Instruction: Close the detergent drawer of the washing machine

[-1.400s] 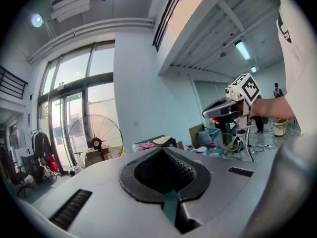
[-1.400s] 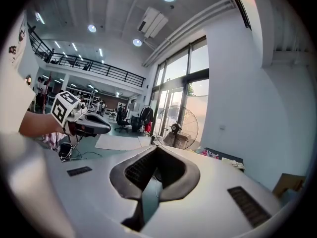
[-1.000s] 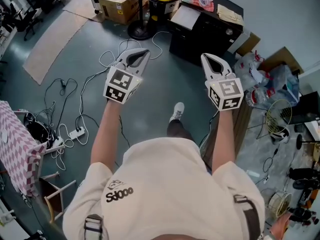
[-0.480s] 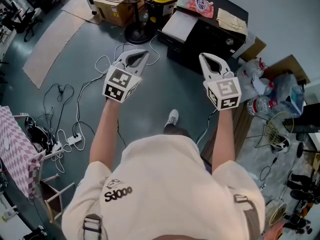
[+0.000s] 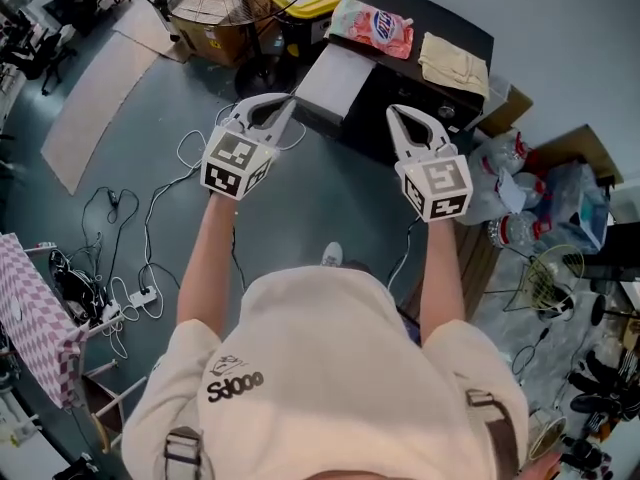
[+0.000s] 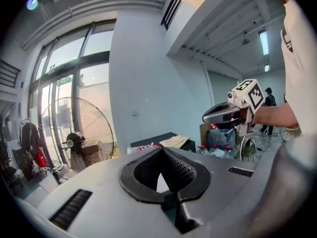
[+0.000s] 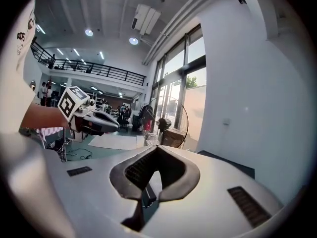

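Note:
A black machine (image 5: pixel 440 78) stands against the wall ahead, with a pink detergent bag (image 5: pixel 372 23) and a folded yellow cloth (image 5: pixel 452 63) on top. A pale grey-white panel (image 5: pixel 335 76) sticks out from its left front; I cannot tell whether it is the drawer. My left gripper (image 5: pixel 288 103) is held out in the air, shut and empty, its tip just short of that panel. My right gripper (image 5: pixel 393 111) is also shut and empty, near the machine's front edge. In the gripper views the left gripper (image 6: pixel 161 151) and the right gripper (image 7: pixel 157 148) point at the wall, jaws together.
A standing fan (image 5: pixel 245 8) and cardboard boxes (image 5: pixel 210 23) are left of the machine. Cables (image 5: pixel 130 218) run over the grey floor at the left. Plastic bags and bottles (image 5: pixel 520 188) lie heaped at the right by a wire basket (image 5: pixel 545 278). A chequered cloth (image 5: pixel 30 318) hangs at the far left.
The person has walked forward. The black machine has come nearer, and both shut grippers are now close to its front instead of over open floor.

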`<action>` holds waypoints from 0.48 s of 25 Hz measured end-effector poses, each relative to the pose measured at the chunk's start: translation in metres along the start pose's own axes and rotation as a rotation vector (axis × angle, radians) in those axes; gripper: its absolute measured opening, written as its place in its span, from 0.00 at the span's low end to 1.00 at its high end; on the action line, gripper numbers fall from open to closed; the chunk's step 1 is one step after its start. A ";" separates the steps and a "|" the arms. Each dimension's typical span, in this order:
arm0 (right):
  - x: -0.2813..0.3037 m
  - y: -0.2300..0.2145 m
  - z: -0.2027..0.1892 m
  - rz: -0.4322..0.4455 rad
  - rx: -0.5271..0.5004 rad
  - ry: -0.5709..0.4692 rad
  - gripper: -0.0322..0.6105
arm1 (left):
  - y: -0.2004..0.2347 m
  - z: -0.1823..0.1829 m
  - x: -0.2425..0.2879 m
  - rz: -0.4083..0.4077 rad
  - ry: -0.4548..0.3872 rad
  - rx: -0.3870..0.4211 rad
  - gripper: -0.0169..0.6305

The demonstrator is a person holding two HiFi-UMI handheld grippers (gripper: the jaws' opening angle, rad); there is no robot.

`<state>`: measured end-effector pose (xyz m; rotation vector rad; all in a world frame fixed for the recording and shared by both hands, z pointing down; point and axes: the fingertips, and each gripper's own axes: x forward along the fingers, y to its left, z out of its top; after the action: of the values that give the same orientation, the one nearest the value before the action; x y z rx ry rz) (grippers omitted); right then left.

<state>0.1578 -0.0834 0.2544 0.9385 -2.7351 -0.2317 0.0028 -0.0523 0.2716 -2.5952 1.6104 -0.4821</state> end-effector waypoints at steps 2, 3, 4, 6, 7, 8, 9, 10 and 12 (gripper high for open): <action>0.012 -0.018 -0.003 -0.012 -0.012 0.008 0.05 | 0.011 0.006 0.020 -0.002 -0.032 -0.036 0.05; 0.019 -0.025 -0.006 -0.015 -0.024 0.017 0.05 | 0.017 0.005 0.029 0.000 -0.031 -0.048 0.05; 0.026 -0.030 -0.011 -0.013 -0.034 0.028 0.05 | 0.023 0.001 0.037 0.003 -0.014 -0.050 0.05; 0.040 -0.036 -0.020 0.001 -0.037 0.055 0.05 | 0.032 -0.010 0.054 0.001 0.042 -0.037 0.05; 0.047 -0.038 -0.024 0.007 -0.031 0.065 0.05 | 0.037 -0.016 0.062 -0.005 0.066 -0.033 0.05; 0.054 -0.040 -0.027 0.008 -0.025 0.071 0.05 | 0.041 -0.020 0.069 -0.013 0.083 -0.034 0.05; 0.061 -0.043 -0.029 0.004 -0.021 0.074 0.05 | 0.047 -0.024 0.075 -0.020 0.096 -0.033 0.05; 0.069 -0.045 -0.032 -0.004 -0.020 0.078 0.05 | 0.052 -0.028 0.081 -0.028 0.103 -0.031 0.05; 0.087 -0.046 -0.041 -0.021 -0.020 0.095 0.05 | 0.065 -0.038 0.088 -0.053 0.100 -0.029 0.05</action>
<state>0.1294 -0.1761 0.2986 0.9486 -2.6326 -0.2115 -0.0285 -0.1550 0.3153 -2.6818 1.5912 -0.6062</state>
